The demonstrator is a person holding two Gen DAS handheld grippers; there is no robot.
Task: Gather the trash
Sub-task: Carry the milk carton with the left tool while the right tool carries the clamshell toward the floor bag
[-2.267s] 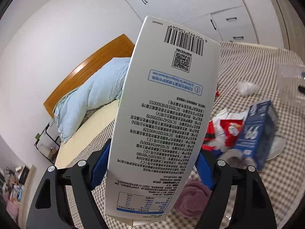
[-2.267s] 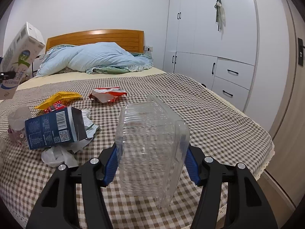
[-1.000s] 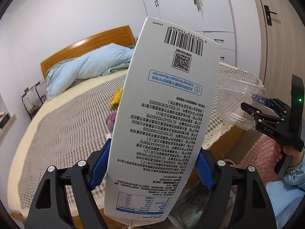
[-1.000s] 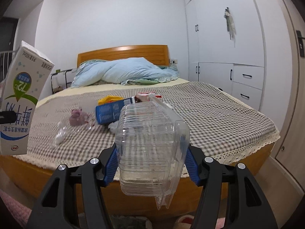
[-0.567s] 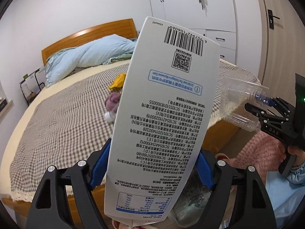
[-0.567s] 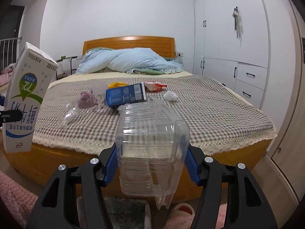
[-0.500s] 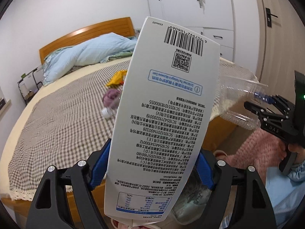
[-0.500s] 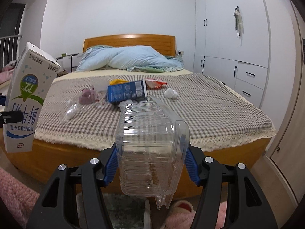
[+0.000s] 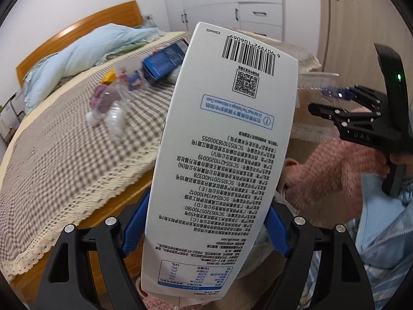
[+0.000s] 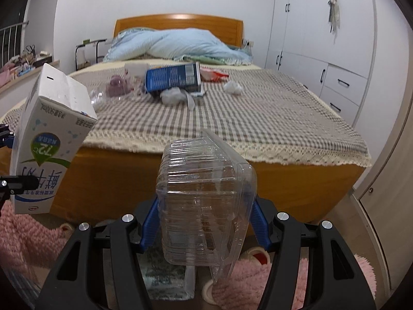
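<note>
The bed [image 10: 258,118] has a checked cover. On it lie a blue carton [image 10: 172,79], white tissues [image 10: 175,95], a red wrapper [image 10: 214,74] and a blue duvet [image 10: 180,45].

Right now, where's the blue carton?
In the right wrist view the blue carton lies on its side mid-bed on the checked bedspread, crumpled white tissue just in front, blue duvet behind.

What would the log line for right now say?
left gripper: shut on milk carton | right gripper: shut on clear plastic box | both off the bed | blue carton left there
</note>
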